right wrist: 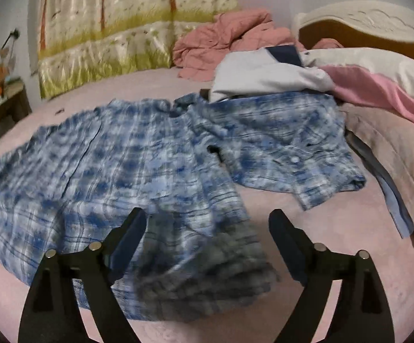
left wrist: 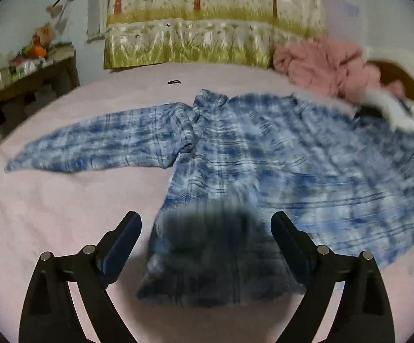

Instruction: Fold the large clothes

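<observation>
The jaws of both grippers stand wide apart and grip nothing: the left gripper (left wrist: 205,223) hangs over the near hem of the shirt (left wrist: 264,154), and the right gripper (right wrist: 207,220) hangs over the hem corner on the other side. Beneath both lies the bed (left wrist: 50,214), its pink sheet bare to the left of the left jaws and again just right of the right jaws, where open sheet runs as far as a beige cover (right wrist: 392,154). The blue-and-white plaid shirt lies spread flat on the bed straight ahead of both pairs of jaws, collar at the far end. One sleeve (left wrist: 101,143) stretches out flat ahead and to the left of the left jaws; the other sleeve (right wrist: 301,148) lies bent ahead and to the right of the right jaws, its cuff turned toward them. Beyond the shirt a curtain (left wrist: 207,28) printed with trees and grass hangs at the bed's far edge. A crumpled pink quilt (right wrist: 221,37) sits far ahead of the right jaws, and nearer, a white garment (right wrist: 264,77) rests on the shirt's far shoulder. Far left of the left jaws stands a cluttered desk (left wrist: 30,83). A small dark object (left wrist: 174,82), too small to identify, lies on the sheet beyond the collar.
</observation>
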